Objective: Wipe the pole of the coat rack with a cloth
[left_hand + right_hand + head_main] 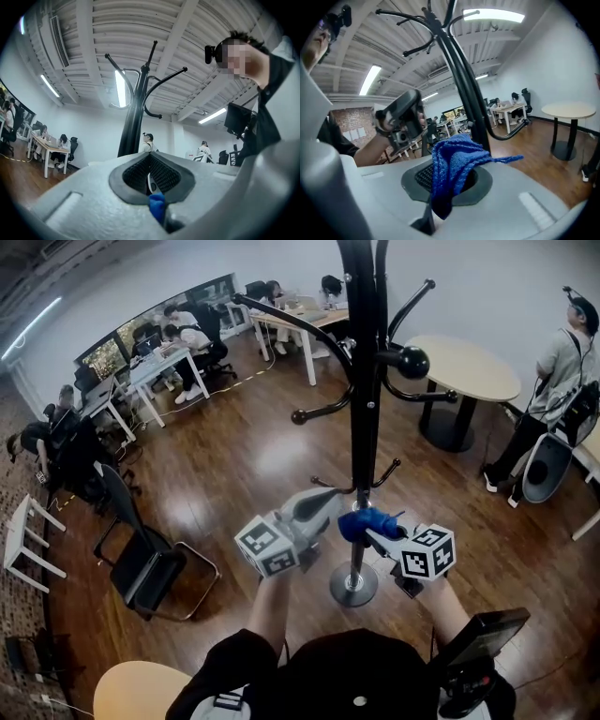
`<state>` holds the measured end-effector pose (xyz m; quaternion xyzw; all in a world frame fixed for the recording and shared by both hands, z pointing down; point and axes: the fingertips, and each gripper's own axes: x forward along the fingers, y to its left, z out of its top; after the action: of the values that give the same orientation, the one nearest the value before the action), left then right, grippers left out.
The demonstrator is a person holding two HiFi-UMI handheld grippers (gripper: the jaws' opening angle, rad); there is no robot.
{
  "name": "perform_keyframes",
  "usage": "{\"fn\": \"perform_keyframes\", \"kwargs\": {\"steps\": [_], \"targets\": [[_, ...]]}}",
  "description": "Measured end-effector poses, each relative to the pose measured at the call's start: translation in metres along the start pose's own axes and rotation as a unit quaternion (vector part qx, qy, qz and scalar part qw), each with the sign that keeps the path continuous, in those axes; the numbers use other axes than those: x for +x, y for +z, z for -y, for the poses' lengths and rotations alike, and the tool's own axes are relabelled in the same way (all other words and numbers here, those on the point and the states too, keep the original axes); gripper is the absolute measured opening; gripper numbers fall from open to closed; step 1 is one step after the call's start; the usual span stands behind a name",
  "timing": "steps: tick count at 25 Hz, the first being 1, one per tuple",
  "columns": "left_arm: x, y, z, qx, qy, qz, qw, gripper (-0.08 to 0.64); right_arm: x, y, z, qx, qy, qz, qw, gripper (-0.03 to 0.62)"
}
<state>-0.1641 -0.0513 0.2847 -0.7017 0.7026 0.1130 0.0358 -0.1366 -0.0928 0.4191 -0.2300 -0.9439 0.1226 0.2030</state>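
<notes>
The black coat rack pole [364, 427] rises from a round metal base [353, 585] right in front of me. My right gripper [375, 532] is shut on a blue cloth [367, 521], which sits against the lower pole just right of it. In the right gripper view the cloth [450, 164] bunches out of the closed jaws with the pole [466, 93] just behind. My left gripper [323, 505] is shut and points at the pole from the left, close to it. In its own view the pole [131, 126] stands ahead; a small blue scrap shows at the jaw seam.
Curved hooks with ball ends [411, 362] stick out from the rack at several heights. A black chair [141, 559] stands to the left, a round table [464, 367] behind the rack, and a person [562, 362] at the right. Desks with seated people line the back.
</notes>
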Motion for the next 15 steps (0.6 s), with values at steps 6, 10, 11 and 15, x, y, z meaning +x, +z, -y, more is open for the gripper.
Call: {"fn": "perform_keyframes", "kwargs": {"steps": [6, 10, 11, 15], "targets": [[-0.005, 0.002, -0.003, 0.005, 0.006, 0.004, 1.0000, 0.002, 0.007, 0.000, 0.016, 0.021, -0.027, 0.017, 0.999, 0.036], [-0.009, 0.001, -0.009, 0.003, 0.012, 0.006, 0.9999, 0.002, 0.009, 0.037, 0.053, 0.030, -0.097, 0.099, 0.990, 0.036], [-0.010, 0.001, -0.011, 0.002, 0.015, 0.007, 0.9999, 0.002, 0.003, 0.058, 0.052, 0.026, -0.101, 0.128, 0.986, 0.035], [-0.010, 0.004, -0.014, 0.004, 0.018, 0.011, 0.9998, 0.002, -0.032, 0.161, 0.031, -0.023, -0.086, 0.234, 0.968, 0.035]]}}
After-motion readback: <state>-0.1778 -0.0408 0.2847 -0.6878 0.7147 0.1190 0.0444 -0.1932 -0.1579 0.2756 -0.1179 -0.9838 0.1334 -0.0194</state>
